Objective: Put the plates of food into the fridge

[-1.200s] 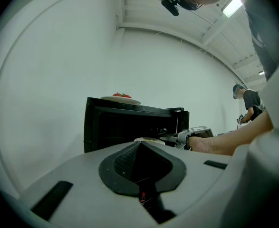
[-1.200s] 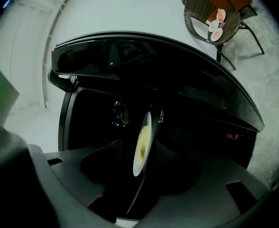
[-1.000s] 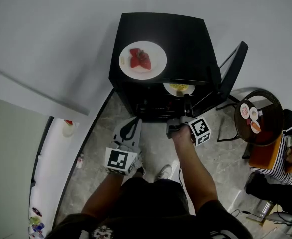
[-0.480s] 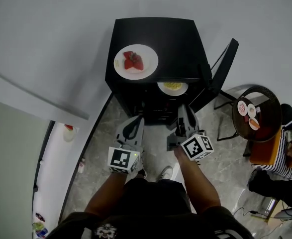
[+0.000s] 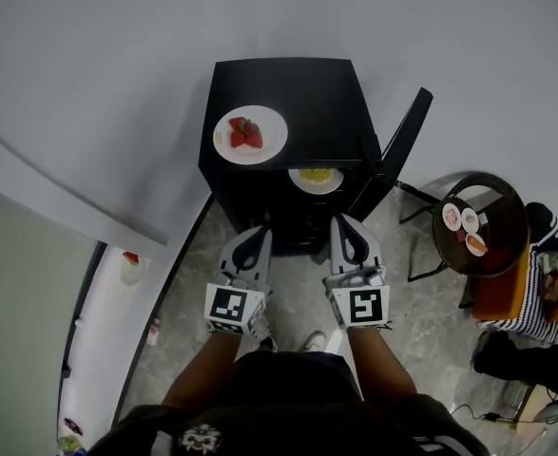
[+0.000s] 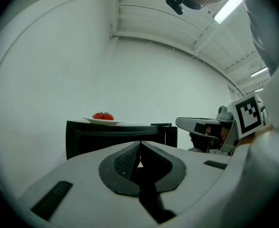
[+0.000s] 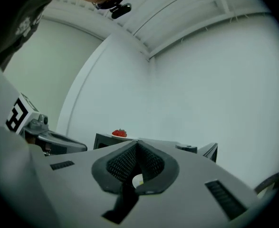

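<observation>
A black fridge (image 5: pixel 298 93) stands with its door (image 5: pixel 399 150) swung open to the right. On its top lies a white plate of strawberries (image 5: pixel 250 134), also visible in the left gripper view (image 6: pixel 102 118) and the right gripper view (image 7: pixel 120 134). A second white plate with yellow food (image 5: pixel 316 178) sits on a shelf inside. My left gripper (image 5: pixel 248 243) (image 6: pixel 139 146) is shut and empty, held level in front of the fridge. My right gripper (image 5: pixel 348 238) (image 7: pixel 137 146) hangs beside it; its jaws have just closed with nothing between them.
A round dark side table (image 5: pixel 500 218) with small dishes stands to the right of the door. A seated person in a striped top (image 5: pixel 543 288) is beyond it. A white counter (image 5: pixel 107 302) runs along the left. Stone floor lies between me and the fridge.
The right gripper pulled back out of the fridge, rose and rolled so its marker cube faces up, and its jaws closed. The yellow-food plate stayed on the shelf. The left gripper rose slightly.
</observation>
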`<state>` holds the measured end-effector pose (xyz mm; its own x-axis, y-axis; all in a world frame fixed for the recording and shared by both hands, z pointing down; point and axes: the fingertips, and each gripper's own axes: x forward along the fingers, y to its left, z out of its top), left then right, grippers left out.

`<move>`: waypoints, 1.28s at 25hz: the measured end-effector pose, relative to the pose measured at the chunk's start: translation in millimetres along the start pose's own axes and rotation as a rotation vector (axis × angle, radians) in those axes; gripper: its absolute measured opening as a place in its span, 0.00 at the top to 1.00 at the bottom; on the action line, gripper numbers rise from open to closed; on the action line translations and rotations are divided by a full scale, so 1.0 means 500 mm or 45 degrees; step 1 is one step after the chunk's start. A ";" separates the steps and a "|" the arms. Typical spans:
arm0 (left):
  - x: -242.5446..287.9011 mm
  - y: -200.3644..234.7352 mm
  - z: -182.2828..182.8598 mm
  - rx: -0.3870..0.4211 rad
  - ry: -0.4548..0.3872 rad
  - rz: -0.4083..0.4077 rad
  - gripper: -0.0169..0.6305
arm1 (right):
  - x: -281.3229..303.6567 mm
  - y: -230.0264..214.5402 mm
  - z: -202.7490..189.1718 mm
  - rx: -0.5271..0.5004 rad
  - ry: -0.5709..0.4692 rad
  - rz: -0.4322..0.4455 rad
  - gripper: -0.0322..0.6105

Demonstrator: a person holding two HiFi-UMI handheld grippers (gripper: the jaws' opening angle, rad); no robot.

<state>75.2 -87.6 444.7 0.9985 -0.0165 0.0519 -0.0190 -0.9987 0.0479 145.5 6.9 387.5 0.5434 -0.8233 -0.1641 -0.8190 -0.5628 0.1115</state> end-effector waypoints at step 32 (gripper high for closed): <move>-0.041 0.039 0.110 0.073 -0.143 0.160 0.94 | 0.024 0.084 0.062 0.010 -0.026 0.138 0.91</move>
<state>57.1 -109.2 389.6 0.9879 -0.1437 -0.0582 -0.1444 -0.9895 -0.0087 112.2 -24.3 359.8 0.4475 -0.8776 -0.1717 -0.8743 -0.4697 0.1221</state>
